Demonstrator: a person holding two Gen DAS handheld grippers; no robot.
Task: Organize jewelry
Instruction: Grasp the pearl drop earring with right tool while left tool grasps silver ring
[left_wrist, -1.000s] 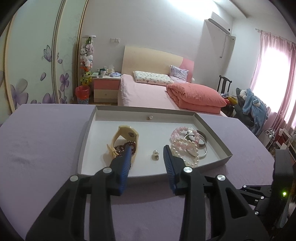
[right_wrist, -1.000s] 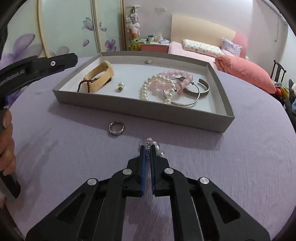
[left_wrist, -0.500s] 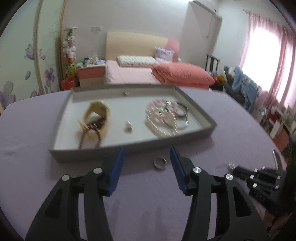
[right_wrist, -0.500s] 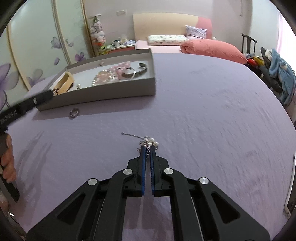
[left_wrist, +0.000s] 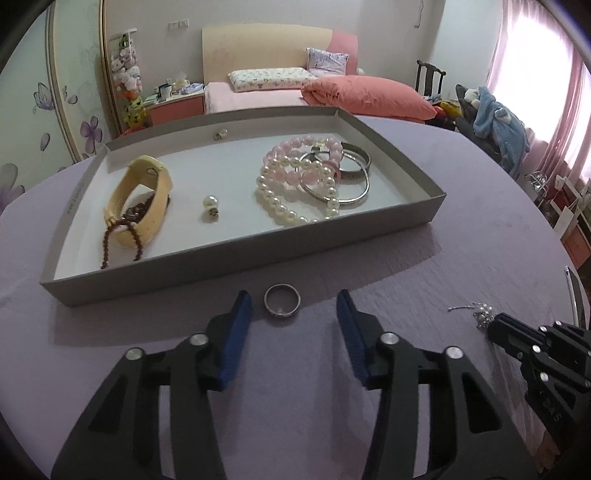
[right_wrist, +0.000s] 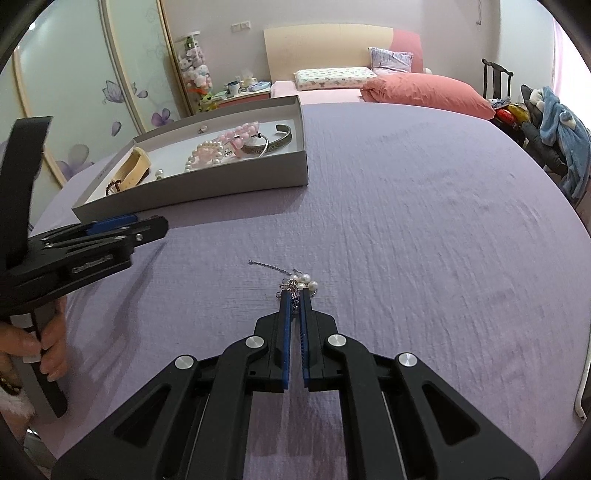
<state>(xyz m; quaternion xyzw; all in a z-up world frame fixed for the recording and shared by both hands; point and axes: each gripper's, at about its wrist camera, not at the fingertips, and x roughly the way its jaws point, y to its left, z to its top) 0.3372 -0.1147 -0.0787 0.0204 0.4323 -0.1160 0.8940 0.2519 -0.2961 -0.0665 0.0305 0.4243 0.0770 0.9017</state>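
Blue-padded, black-framed, the left gripper (left_wrist: 293, 306) hangs just above the lilac cloth-covered table (left_wrist: 461, 258) with its jaws apart and closing. Between the fingertips, nearer the left pad and touching neither, a plain silver finger ring (left_wrist: 282, 300) lies flat on the cloth. Directly beyond the ring stands the shallow grey cardboard tray (left_wrist: 236, 273). Inside the tray, ahead and to the left of this gripper, a cream plastic watch band (left_wrist: 147, 199) lies over a dark red bead string (left_wrist: 122, 240). Straight ahead sits a small pearl earring (left_wrist: 210, 206). Ahead and to the right, a white pearl bracelet (left_wrist: 284, 206), a pink bead bracelet (left_wrist: 291, 155) and silver bangles (left_wrist: 354, 184) overlap in one heap.

To the right, the right gripper (right_wrist: 294, 291) has its jaws pressed together, pinching a silver chain with white pearls (right_wrist: 301, 280). The chain's free end trails on the cloth ahead and to the left of these fingertips. The tray lies well beyond, to the left.
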